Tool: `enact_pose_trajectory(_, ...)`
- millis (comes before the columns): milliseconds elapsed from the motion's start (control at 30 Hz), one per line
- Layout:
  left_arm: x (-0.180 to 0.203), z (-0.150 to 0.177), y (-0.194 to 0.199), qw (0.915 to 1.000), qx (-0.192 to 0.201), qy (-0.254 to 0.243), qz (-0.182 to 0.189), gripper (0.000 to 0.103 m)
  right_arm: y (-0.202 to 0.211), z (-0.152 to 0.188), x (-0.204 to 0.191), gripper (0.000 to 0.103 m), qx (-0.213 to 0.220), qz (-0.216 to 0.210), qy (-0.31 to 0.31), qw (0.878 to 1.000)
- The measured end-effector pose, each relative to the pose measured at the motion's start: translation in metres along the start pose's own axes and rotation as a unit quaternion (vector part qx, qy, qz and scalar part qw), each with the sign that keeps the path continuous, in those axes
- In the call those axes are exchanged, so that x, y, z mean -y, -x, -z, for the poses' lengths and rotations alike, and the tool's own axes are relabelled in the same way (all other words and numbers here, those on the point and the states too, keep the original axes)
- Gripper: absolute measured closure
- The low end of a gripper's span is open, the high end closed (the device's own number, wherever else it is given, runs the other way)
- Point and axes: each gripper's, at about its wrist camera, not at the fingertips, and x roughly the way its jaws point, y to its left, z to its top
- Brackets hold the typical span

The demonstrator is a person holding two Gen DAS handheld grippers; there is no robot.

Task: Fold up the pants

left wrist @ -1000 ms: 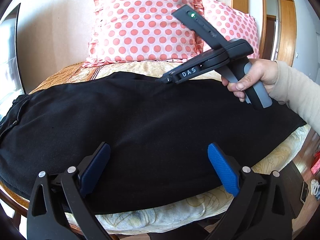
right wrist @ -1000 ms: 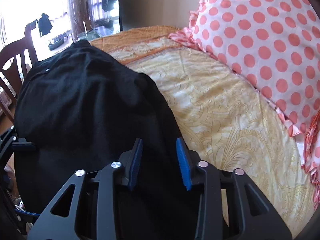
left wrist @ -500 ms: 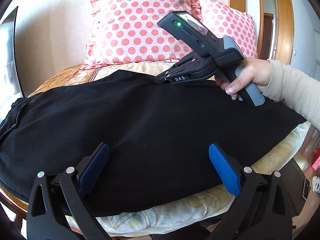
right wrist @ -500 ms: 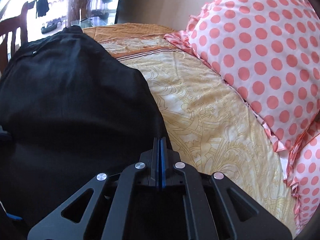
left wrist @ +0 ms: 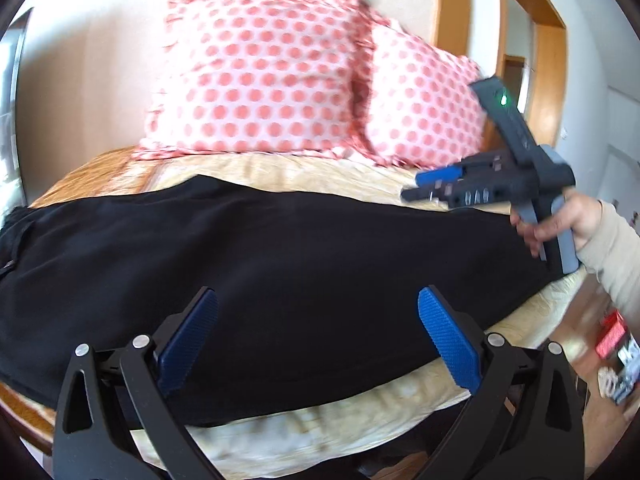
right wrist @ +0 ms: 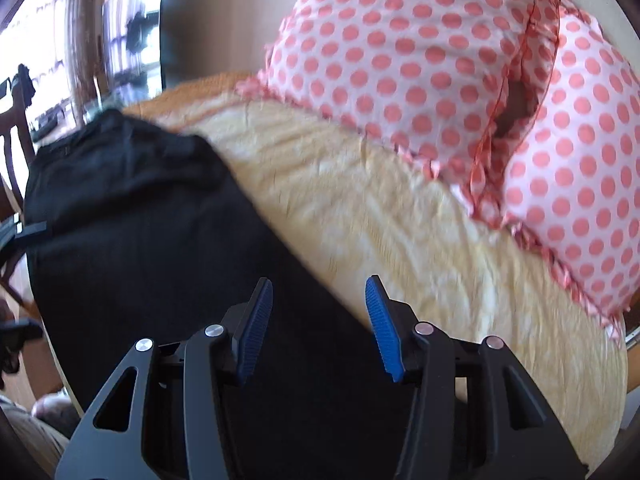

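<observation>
Black pants [left wrist: 280, 264] lie flat across a cream patterned bed [left wrist: 320, 428], waistband at the left, leg ends at the right. My left gripper [left wrist: 316, 332] is open and empty above the pants' near edge. My right gripper [left wrist: 420, 188] is seen in the left wrist view at the right, just above the far edge of the legs. In its own view the right gripper [right wrist: 318, 322] is open and empty over the far edge of the pants [right wrist: 160, 264].
Two pink polka-dot pillows [left wrist: 264, 88] [right wrist: 440, 64] stand against the wall behind the pants. A wooden door frame [left wrist: 556, 64] is at the right. A wooden chair [right wrist: 18, 128] and a bright window [right wrist: 44, 36] are beyond the waistband end. Small items [left wrist: 616, 356] lie on the floor at the right.
My right gripper closed on the far pant edge half a second ago, then opened and moved right toward the leg ends. My left gripper stayed open over the near edge.
</observation>
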Motion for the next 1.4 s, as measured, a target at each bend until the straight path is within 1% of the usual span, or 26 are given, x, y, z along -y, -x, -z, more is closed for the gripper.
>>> enact_pose_trajectory(67,0.011,0.003,-0.012,0.9997,-0.017,-0.017,-0.007,0.003,-0.011,0.020,0.008,0.053,-0.035,0.033,-0.010,0.999)
enact_pose_trajectory(133,0.013,0.008,-0.021,0.9991,-0.035,-0.020,-0.014,0.003,-0.011,0.036,0.032,0.050,-0.035,0.025,-0.063,0.997)
enact_pose_trajectory(167,0.013,0.011,-0.025,0.9987,-0.045,-0.020,-0.018,0.003,-0.008,0.041,0.046,0.043,-0.038,0.025,-0.091,0.995)
enact_pose_trajectory(200,0.013,0.012,-0.027,0.9985,-0.047,-0.021,-0.020,0.003,-0.005,0.045,0.056,0.042,-0.042,0.038,-0.109,0.992)
enact_pose_trajectory(233,0.014,0.014,-0.028,0.9983,-0.047,-0.026,-0.025,0.003,0.000,0.051,0.063,0.042,-0.040,0.050,-0.120,0.991)
enact_pose_trajectory(300,0.016,0.016,-0.027,0.9980,-0.046,-0.029,-0.032,0.003,0.021,0.064,0.071,0.042,-0.020,0.080,-0.135,0.987)
enact_pose_trajectory(333,0.016,0.016,-0.027,0.9981,-0.045,-0.027,-0.032,0.003,0.039,0.075,0.076,0.040,-0.008,0.101,-0.149,0.984)
enact_pose_trajectory(367,0.016,0.017,-0.027,0.9982,-0.044,-0.025,-0.032,0.003,0.050,0.083,0.081,0.036,-0.002,0.115,-0.164,0.980)
enact_pose_trajectory(400,0.016,0.017,-0.027,0.9982,-0.044,-0.024,-0.032,0.003,0.066,0.097,0.090,0.032,0.007,0.136,-0.189,0.973)
enact_pose_trajectory(433,0.016,0.017,-0.027,0.9982,-0.044,-0.024,-0.032,0.003,0.081,0.110,0.099,0.023,0.013,0.155,-0.213,0.965)
enact_pose_trajectory(467,0.016,0.018,-0.027,0.9982,-0.044,-0.024,-0.032,0.002,0.099,0.130,0.112,0.020,0.016,0.185,-0.247,0.951)
enact_pose_trajectory(533,0.016,0.018,-0.027,0.9982,-0.044,-0.025,-0.032,0.002,0.127,0.166,0.138,0.020,0.011,0.229,-0.310,0.922)
enact_pose_trajectory(567,0.016,0.018,-0.027,0.9982,-0.044,-0.025,-0.032,0.002,0.145,0.191,0.156,0.020,0.007,0.250,-0.357,0.900)
enact_pose_trajectory(633,0.015,0.017,-0.028,0.9981,-0.045,-0.028,-0.031,0.002,0.170,0.234,0.183,0.020,0.002,0.277,-0.435,0.857)
enact_pose_trajectory(667,0.015,0.018,-0.028,0.9981,-0.045,-0.028,-0.031,0.002,0.184,0.258,0.198,0.020,0.004,0.289,-0.477,0.830)
enact_pose_trajectory(733,0.016,0.018,-0.029,0.9981,-0.044,-0.029,-0.031,0.002,0.201,0.296,0.216,0.021,0.011,0.297,-0.535,0.791)
enact_pose_trajectory(800,0.016,0.017,-0.029,0.9981,-0.044,-0.029,-0.031,0.002,0.205,0.316,0.225,0.025,0.013,0.293,-0.565,0.771)
enact_pose_trajectory(833,0.015,0.018,-0.029,0.9981,-0.044,-0.030,-0.032,0.002,0.204,0.324,0.228,0.029,0.018,0.282,-0.576,0.767)
enact_pose_trajectory(900,0.015,0.017,-0.029,0.9981,-0.045,-0.029,-0.030,0.002,0.197,0.329,0.226,0.033,0.020,0.264,-0.588,0.764)
enact_pose_trajectory(933,0.015,0.017,-0.029,0.9981,-0.045,-0.028,-0.030,0.002,0.194,0.331,0.225,0.037,0.022,0.254,-0.591,0.765)
enact_pose_trajectory(1033,0.015,0.017,-0.029,0.9981,-0.045,-0.029,-0.030,0.002,0.186,0.325,0.216,0.038,0.016,0.261,-0.574,0.776)
enact_pose_trajectory(1200,0.015,0.017,-0.029,0.9981,-0.044,-0.030,-0.031,0.002,0.179,0.315,0.202,0.046,0.030,0.238,-0.574,0.783)
enact_pose_trajectory(1267,0.015,0.018,-0.029,0.9981,-0.044,-0.031,-0.031,0.002,0.179,0.315,0.198,0.052,0.041,0.231,-0.583,0.778)
enact_pose_trajectory(1300,0.015,0.018,-0.029,0.9981,-0.044,-0.031,-0.031,0.002,0.179,0.316,0.197,0.053,0.050,0.227,-0.592,0.772)
enact_pose_trajectory(1400,0.015,0.018,-0.030,0.9981,-0.044,-0.030,-0.029,0.002,0.180,0.322,0.198,0.064,0.073,0.221,-0.610,0.758)
